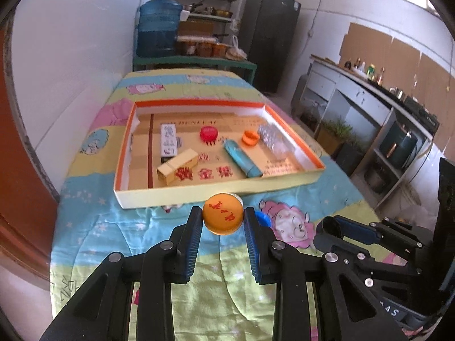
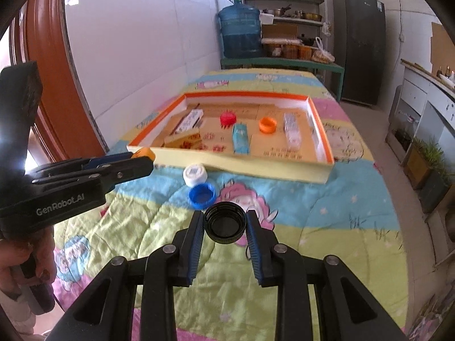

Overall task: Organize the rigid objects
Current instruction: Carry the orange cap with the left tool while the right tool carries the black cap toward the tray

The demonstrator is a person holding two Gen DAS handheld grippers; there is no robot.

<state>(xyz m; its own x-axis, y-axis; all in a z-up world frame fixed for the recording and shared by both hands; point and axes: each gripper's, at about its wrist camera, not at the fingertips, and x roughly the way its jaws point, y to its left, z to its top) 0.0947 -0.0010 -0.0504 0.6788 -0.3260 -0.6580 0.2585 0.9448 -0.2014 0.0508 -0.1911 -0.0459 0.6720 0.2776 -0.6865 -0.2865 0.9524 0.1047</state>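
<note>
Quilted table [image 1: 93, 236], caps in both grippers

The white cap [image 1: 238, 197] is almost wholly hidden behind the orange cap [image 1: 222, 214] in the left wrist view, and the blue cap [image 1: 262, 218] is half covered by a finger. In the right wrist view, only a sliver of that orange cap is seen past the left hand-held gripper [image 2: 142, 161]. The print on the box [image 2: 241, 167] floor is too blurred to be read. The tabletop's near edge is cut off in both views.
</note>
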